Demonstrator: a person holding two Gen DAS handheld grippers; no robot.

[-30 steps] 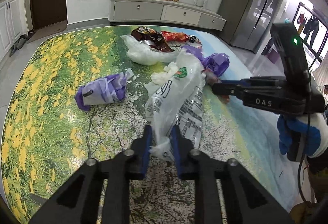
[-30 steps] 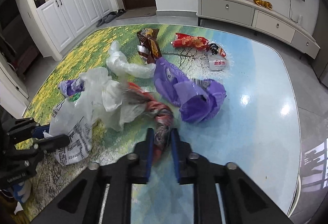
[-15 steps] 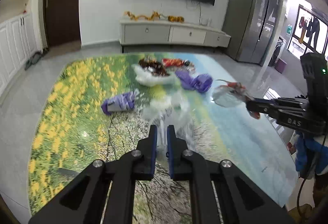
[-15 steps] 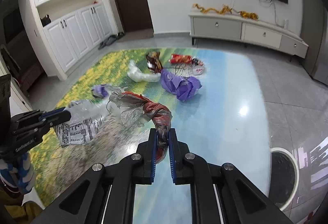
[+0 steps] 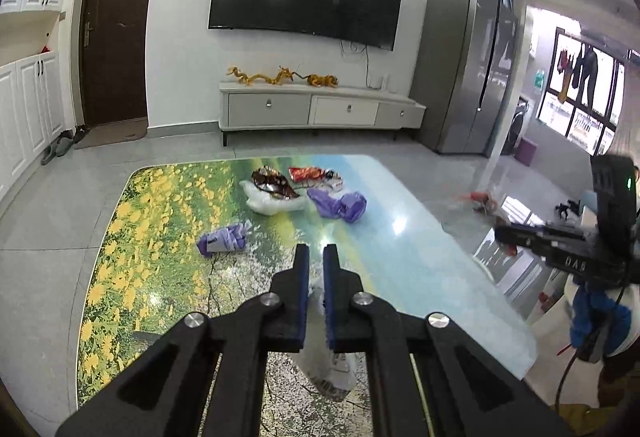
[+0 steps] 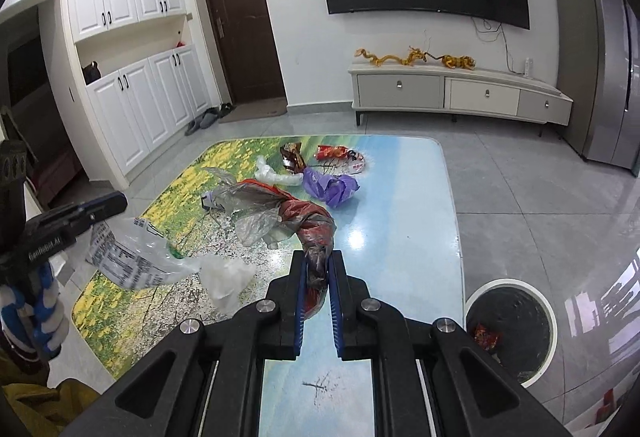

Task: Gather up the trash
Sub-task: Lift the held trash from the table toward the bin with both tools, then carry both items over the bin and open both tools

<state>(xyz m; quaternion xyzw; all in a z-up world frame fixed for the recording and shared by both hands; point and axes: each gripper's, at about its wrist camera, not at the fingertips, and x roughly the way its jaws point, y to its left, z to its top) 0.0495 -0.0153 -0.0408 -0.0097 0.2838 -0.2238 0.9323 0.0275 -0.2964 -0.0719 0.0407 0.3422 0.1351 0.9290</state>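
Observation:
My left gripper [image 5: 315, 257] is shut on a white printed plastic bag [image 5: 328, 365] that hangs below its fingers, high above the table; the bag also shows in the right wrist view [image 6: 132, 257]. My right gripper [image 6: 317, 265] is shut on a red and clear crumpled bag [image 6: 280, 217], lifted above the table; it shows blurred in the left wrist view [image 5: 482, 203]. On the table [image 5: 420, 237] lie a purple bag [image 5: 340, 203], a smaller purple wrapper [image 5: 224, 239], a white bag with a brown wrapper [image 5: 272, 193] and a red snack packet [image 5: 312, 175].
A round white-rimmed bin [image 6: 508, 329] with a black liner stands on the floor right of the table, with red trash in it. A TV cabinet [image 5: 320, 109] and a fridge [image 5: 464, 77] line the far wall. Shoes [image 6: 208, 119] lie by the door.
Both grippers have risen well above the table, each lifting its bag clear of it. The right gripper has swung its red bag to the right, and the bin has come into view.

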